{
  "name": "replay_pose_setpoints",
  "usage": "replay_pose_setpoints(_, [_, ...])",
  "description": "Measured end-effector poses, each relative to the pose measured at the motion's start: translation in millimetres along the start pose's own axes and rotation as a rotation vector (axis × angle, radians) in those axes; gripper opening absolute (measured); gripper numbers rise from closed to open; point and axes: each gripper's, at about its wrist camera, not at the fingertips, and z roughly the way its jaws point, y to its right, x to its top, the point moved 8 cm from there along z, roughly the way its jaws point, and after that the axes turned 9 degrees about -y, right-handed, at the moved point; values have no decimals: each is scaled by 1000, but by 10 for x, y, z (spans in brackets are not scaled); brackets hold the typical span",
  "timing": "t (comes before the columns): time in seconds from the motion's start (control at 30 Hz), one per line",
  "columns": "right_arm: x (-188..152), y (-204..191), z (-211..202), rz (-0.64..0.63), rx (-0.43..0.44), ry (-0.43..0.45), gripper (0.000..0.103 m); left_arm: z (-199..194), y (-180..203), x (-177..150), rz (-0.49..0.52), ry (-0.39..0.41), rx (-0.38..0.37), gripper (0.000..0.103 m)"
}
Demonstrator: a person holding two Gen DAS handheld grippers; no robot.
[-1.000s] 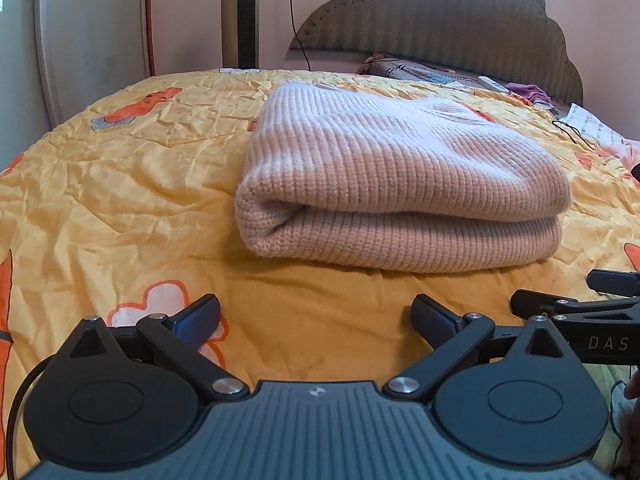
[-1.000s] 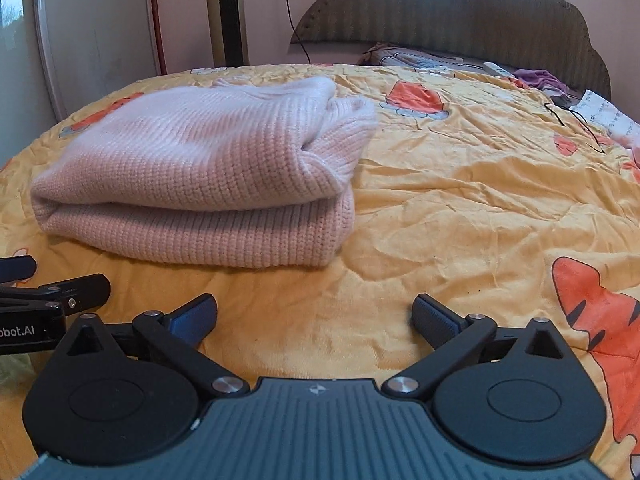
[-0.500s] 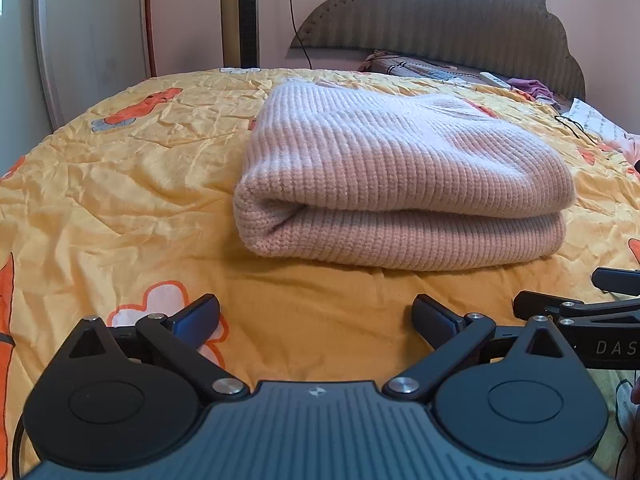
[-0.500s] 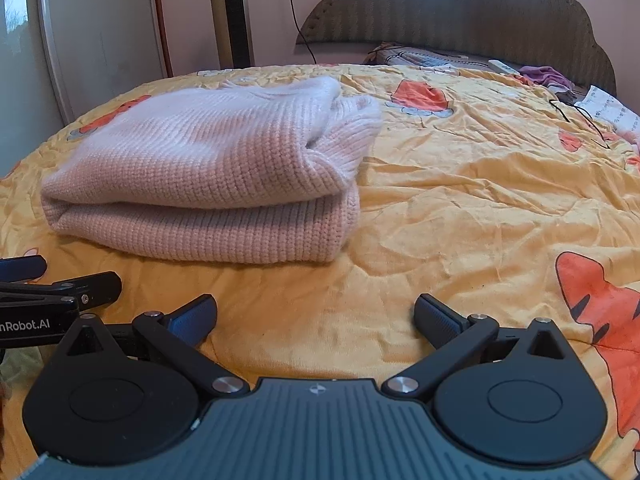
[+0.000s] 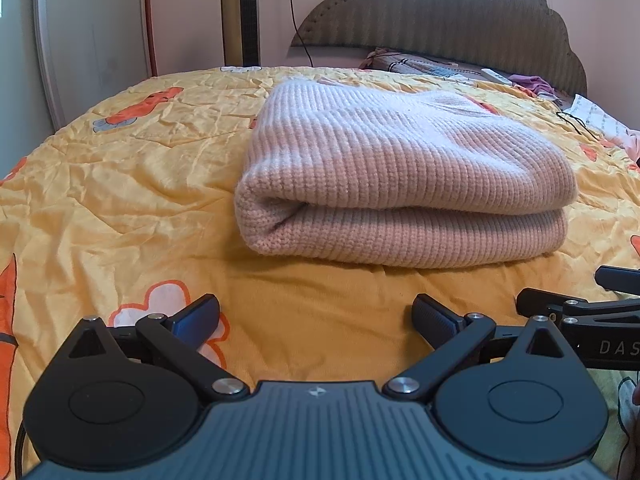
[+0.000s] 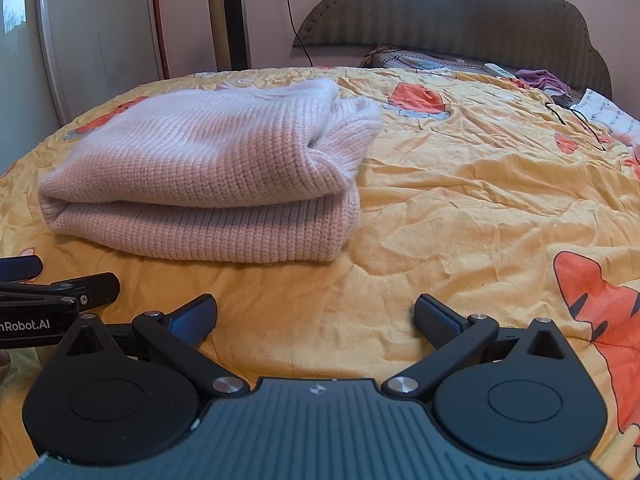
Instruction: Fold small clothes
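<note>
While both tools are hovering low over the bed, a folded pink knit sweater (image 5: 400, 184) is lying on the yellow cartoon-print bedspread (image 5: 120, 184), ahead of the two cameras. The left gripper (image 5: 316, 314) is pointing at the garment's near folded edge with its jaws spread wide apart and nothing between them; only bare bedspread is showing in the gap. The right gripper (image 6: 316, 314) is likewise standing with its jaws wide apart and holding nothing, and the sweater is sitting ahead and to its left (the right wrist view is showing the garment's right-hand end, where the layers are bunching into a rounded tuck). Neither tool is touching the sweater. Each gripper is appearing at the edge of the other's view: the right one is showing at the right edge of the left wrist view, and the left one is showing at the left edge of the right wrist view. Behind the sweater, a scalloped grey headboard (image 5: 460, 12) is standing against the pink wall, and a tall tower fan (image 6: 230, 16) is standing to its left. Pillows and small clutter are lying near the headboard.
</note>
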Motion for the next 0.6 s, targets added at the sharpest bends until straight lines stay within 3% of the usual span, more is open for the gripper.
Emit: replay_pose_setpoints(0.6, [-9, -22, -17, -2, -6, -4, 102, -9, 28, -21, 17, -19, 19, 103])
